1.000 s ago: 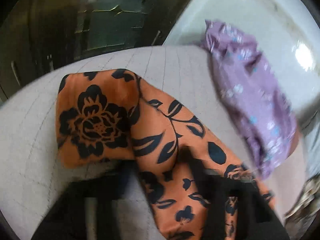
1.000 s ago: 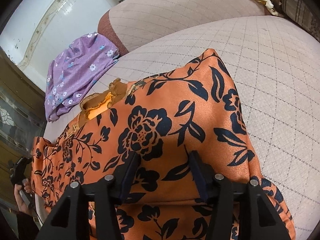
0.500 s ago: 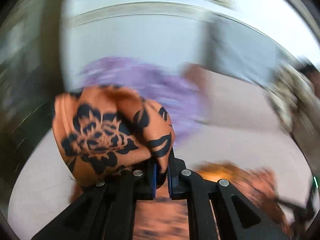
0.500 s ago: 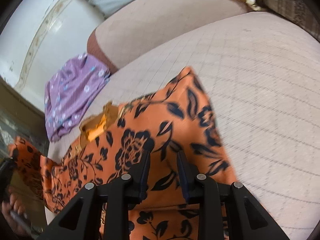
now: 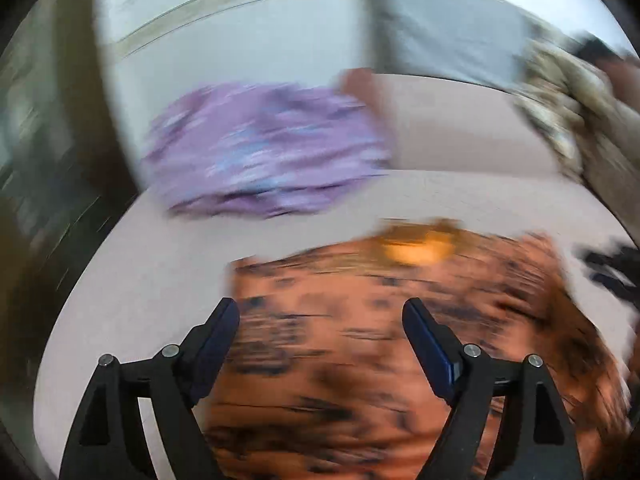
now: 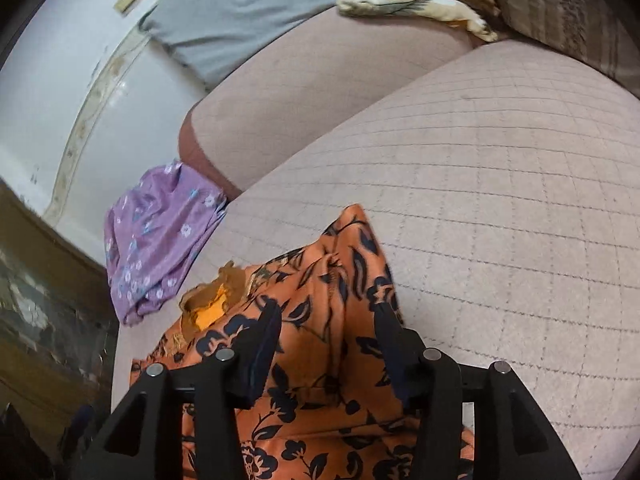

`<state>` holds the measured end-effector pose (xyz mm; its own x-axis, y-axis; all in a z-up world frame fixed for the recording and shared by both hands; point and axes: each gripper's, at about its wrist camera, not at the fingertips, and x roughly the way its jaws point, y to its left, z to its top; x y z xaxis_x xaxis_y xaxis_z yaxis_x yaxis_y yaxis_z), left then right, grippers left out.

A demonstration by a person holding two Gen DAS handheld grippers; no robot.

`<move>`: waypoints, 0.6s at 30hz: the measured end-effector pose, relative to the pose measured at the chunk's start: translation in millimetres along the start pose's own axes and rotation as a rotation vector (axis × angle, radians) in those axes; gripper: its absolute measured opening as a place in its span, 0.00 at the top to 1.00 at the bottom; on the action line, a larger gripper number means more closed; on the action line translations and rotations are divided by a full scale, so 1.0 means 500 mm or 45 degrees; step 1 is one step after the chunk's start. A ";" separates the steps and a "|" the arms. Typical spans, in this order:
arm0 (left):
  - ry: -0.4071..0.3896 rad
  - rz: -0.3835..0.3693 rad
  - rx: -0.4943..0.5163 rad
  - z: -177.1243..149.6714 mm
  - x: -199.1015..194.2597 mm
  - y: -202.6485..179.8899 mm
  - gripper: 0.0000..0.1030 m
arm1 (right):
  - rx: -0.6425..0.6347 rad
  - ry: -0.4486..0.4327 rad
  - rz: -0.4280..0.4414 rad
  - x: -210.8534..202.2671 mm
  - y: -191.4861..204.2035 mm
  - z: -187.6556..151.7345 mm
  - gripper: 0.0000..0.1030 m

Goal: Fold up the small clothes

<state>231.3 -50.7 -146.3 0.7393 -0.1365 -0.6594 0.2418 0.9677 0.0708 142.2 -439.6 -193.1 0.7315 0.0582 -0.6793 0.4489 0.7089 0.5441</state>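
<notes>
The orange garment point(image 6: 320, 340) lay on the quilted sofa seat point(image 6: 500, 220), a glossy cloth printed with dark blue-black flowers and leaves, with a mustard-yellow patch near its far left edge. It sat gathered into a narrowish bundle, a raised crease running lengthwise up its middle.

The right hand-held gripper point(image 6: 326, 334) hung over the garment's near part with its fingers apart; they had just been opening, and the creased cloth lay between and beneath them, though no pinch on it showed.

The left hand-held gripper point(image 5: 320, 316) stood spread wide, having just been opening, with the same garment point(image 5: 380, 340) lying below, smeared by blur, and nothing caught in its fingers.

Beyond and to the left of both grippers, a purple flowered garment point(image 6: 160, 240) lay crumpled at the seat's edge, well apart from the orange one.
</notes>
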 end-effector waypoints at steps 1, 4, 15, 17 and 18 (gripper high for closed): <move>0.046 0.048 -0.064 -0.005 0.029 0.029 0.18 | -0.005 0.011 0.010 0.005 0.003 -0.002 0.49; 0.165 0.134 -0.204 -0.035 0.094 0.103 0.19 | 0.026 0.080 0.064 0.033 -0.006 -0.001 0.49; 0.292 0.225 -0.059 -0.055 0.190 0.077 0.18 | 0.030 0.308 0.141 0.159 0.000 -0.021 0.85; 0.287 0.237 -0.040 -0.053 0.194 0.072 0.16 | -0.017 0.283 0.135 0.152 0.013 -0.026 0.91; 0.287 0.237 -0.037 -0.051 0.196 0.073 0.16 | -0.044 0.254 0.125 0.143 0.020 -0.022 0.91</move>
<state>296.5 -23.2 -227.5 0.6099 0.0910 -0.7873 0.0946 0.9779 0.1863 193.2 -420.4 -241.6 0.6533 0.2633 -0.7098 0.3601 0.7166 0.5973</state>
